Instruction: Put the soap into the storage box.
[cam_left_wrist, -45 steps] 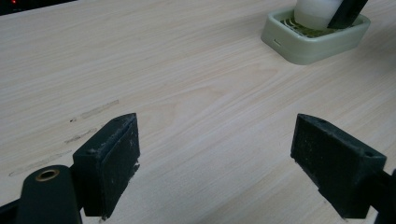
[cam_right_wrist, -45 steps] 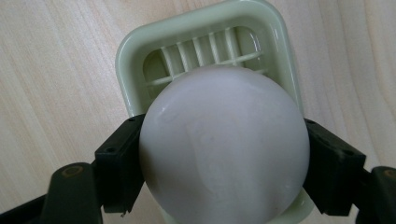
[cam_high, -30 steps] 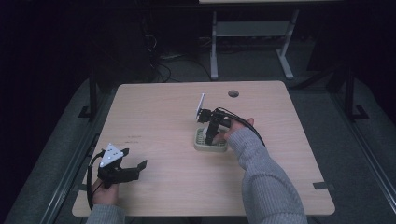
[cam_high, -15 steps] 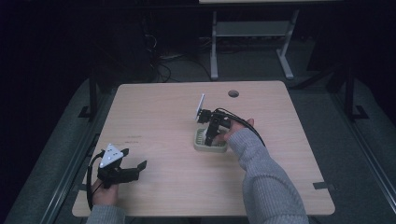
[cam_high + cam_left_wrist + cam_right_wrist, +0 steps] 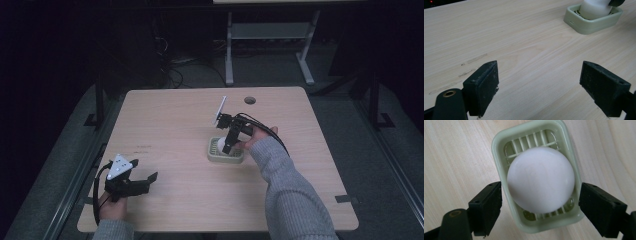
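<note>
Sitting in the pale green slatted tray, a white ball; both claws gape empty.

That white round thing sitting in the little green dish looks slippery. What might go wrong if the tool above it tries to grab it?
1. The white round piece looks smooth and curved, so it may slip out as the right tool's open jaws close.
2. The jaws stand outside the green slatted dish, so they may pinch its walls instead.
3. The dish sits loose on the table, and the left tool rests far away, so the dish may slide.
</note>
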`<move>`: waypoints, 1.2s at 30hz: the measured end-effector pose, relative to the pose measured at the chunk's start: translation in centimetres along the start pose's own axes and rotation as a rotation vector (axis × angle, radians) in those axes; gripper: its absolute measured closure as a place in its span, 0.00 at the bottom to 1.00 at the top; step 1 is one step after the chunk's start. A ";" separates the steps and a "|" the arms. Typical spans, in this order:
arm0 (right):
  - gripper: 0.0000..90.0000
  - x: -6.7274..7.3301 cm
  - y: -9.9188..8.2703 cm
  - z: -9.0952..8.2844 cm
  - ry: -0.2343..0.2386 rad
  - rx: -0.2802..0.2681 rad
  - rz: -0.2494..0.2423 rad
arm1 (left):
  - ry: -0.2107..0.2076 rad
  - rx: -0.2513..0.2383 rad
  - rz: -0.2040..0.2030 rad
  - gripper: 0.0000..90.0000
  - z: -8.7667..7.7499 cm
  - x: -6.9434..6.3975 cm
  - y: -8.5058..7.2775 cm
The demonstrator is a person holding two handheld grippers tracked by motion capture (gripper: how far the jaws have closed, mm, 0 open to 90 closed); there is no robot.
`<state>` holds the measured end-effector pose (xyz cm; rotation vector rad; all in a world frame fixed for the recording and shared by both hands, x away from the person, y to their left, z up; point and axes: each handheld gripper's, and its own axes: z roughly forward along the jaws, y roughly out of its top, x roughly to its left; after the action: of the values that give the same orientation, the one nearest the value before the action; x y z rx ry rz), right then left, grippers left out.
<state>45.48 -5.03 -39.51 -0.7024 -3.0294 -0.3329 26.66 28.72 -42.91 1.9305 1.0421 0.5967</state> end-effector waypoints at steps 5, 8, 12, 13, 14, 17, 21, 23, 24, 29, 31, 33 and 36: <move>0.20 0.1 -0.8 -0.7 -0.007 -0.017 0.011 | -0.001 0.004 0.004 0.17 0.0 -0.1 0.0; 0.20 0.1 -1.1 -1.2 -0.004 -0.026 0.019 | -0.001 0.002 0.002 0.17 0.0 -0.1 0.0; 0.20 0.2 -1.6 -1.7 -0.004 -0.035 0.026 | 0.001 0.011 0.011 0.17 0.0 0.0 0.0; 0.20 0.2 -1.7 -1.9 -0.003 -0.037 0.027 | 0.000 0.010 0.010 0.17 0.0 0.0 0.0; 0.20 0.2 -1.8 -2.0 -0.002 -0.041 0.030 | 0.001 0.004 0.003 0.17 0.0 -0.1 0.0; 0.20 0.3 -2.1 -2.3 -0.005 -0.042 0.031 | 0.001 0.007 0.006 0.17 0.0 -0.1 0.0; 0.20 0.4 -2.6 -2.6 -0.003 -0.050 0.033 | 0.001 0.008 0.010 0.17 0.0 -0.1 0.0; 0.20 0.4 -2.9 -2.7 0.000 -0.058 0.039 | 0.000 0.005 0.002 0.17 0.1 -0.1 0.0; 0.20 0.4 -3.0 -2.7 0.001 -0.054 0.042 | 0.001 0.005 0.003 0.17 0.1 -0.1 0.0; 0.20 0.6 -3.7 -3.2 -0.001 -0.063 0.045 | -0.002 0.007 0.009 0.17 0.1 -0.2 0.0; 0.20 0.6 -4.0 -3.3 -0.002 -0.067 0.051 | -0.001 0.009 0.010 0.17 0.1 -0.2 0.0; 0.20 0.6 -4.4 -3.3 0.000 -0.067 0.057 | -0.001 0.001 0.006 0.17 0.1 -0.2 0.0; 0.20 0.6 -4.8 -3.5 0.003 -0.070 0.066 | 0.000 0.008 0.005 0.17 0.1 -0.1 0.0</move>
<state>42.72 -9.71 -37.07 -0.8036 -2.9964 -0.4392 26.65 28.58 -42.94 1.9405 1.0412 0.5964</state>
